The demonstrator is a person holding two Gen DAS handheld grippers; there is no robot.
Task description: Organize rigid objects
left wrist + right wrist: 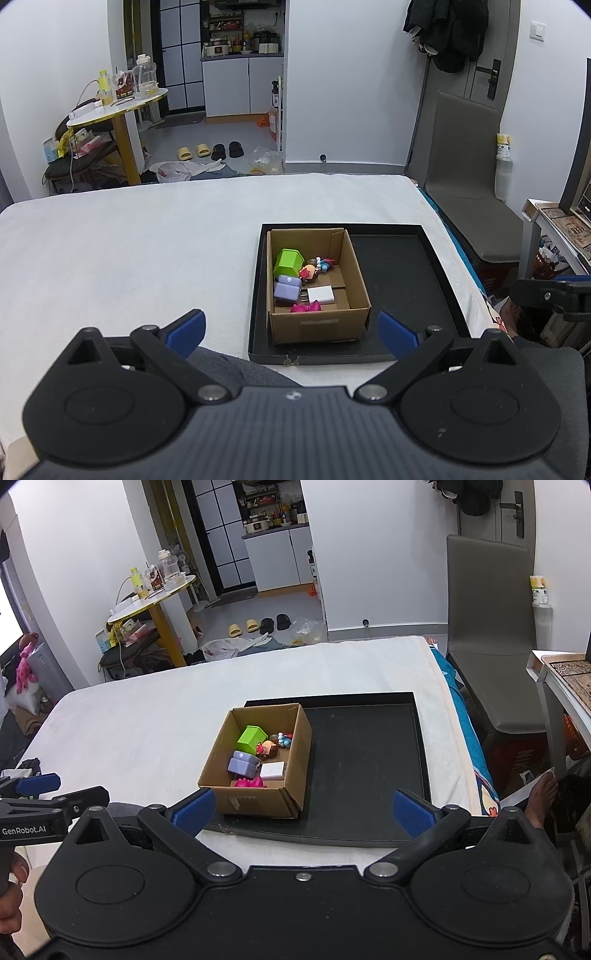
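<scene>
A cardboard box (354, 280) (301, 760) stands in the left part of a black tray (399, 280) (369, 760) on a white-covered bed. In the box lie a green block (288, 263) (251, 738), a purple charger (286, 290) (242, 765), a white adapter (320, 294) (273, 770), a pink toy (306, 307) (250, 783) and small figurines (316, 268) (275, 744). My left gripper (291, 334) is open and empty, near the box's front side. My right gripper (303, 812) is open and empty over the tray's front edge.
The tray's right half (369, 775) holds nothing. A grey chair (469, 177) (491, 635) stands right of the bed. A desk edge (554, 679) is at far right. A round side table (118, 107) with bottles stands beyond the bed at left. The left gripper's body (37, 805) shows in the right wrist view.
</scene>
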